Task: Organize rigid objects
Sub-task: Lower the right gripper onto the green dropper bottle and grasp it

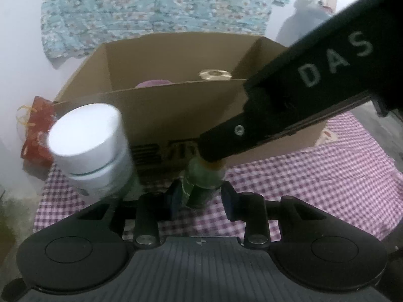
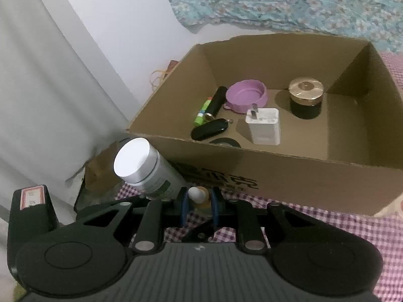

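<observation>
A small green bottle [image 1: 204,178] stands on the checked cloth in front of a cardboard box [image 1: 176,105]. My left gripper [image 1: 201,198] has its fingers on either side of the bottle's body with a gap on the right. My right gripper [image 2: 199,201] comes from above and is shut on the bottle's white-tipped top [image 2: 197,193]; its black arm [image 1: 289,105] crosses the left wrist view. A white-lidded jar [image 1: 93,148] stands just left of the bottle, also in the right wrist view [image 2: 143,163].
The box [image 2: 277,168] holds a purple lid [image 2: 246,95], a white charger [image 2: 264,125], a gold-lidded dark jar [image 2: 306,98], a black key fob [image 2: 209,128], a black tube and pens. A red pouch [image 1: 35,130] lies left of the box. Floral fabric [image 2: 302,2] hangs behind.
</observation>
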`<state>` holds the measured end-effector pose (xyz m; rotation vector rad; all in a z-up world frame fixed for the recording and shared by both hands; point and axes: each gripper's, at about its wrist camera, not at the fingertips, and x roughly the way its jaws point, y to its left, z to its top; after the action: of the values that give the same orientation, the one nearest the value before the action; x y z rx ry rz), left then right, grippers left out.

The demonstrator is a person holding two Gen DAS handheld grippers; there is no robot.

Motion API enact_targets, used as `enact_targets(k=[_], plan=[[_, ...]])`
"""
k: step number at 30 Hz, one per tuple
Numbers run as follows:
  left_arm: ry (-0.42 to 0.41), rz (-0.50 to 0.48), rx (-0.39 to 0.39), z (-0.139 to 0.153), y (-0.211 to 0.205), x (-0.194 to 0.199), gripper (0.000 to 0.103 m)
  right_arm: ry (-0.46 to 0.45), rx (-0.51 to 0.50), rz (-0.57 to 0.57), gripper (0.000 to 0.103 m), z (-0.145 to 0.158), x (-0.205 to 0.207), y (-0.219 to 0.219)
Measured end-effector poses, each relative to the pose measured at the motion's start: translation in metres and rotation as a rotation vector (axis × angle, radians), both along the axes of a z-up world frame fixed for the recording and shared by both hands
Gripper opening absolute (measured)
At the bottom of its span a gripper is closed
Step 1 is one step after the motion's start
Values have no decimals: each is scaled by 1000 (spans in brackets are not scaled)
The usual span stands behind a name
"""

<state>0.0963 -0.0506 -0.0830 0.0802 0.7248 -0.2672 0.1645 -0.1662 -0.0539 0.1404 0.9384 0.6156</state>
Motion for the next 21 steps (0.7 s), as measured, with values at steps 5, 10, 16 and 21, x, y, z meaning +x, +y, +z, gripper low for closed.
enact_targets(k=[5,10,16,21], plan=[[-2,-49,-8,-3,-12,-6,33,14,-10,-33,20,1,-4,-15],[-3,-79,13,-5,-18,-4,36,27,10,-50,20,-1,-8,-29],[-5,-94,76,-12,-24,4,34,27,38,-56,20,-4,-6,-31],[-16,-100,82,-9,-28,-3,32,14,36,-51,21,-3,-10,-31]])
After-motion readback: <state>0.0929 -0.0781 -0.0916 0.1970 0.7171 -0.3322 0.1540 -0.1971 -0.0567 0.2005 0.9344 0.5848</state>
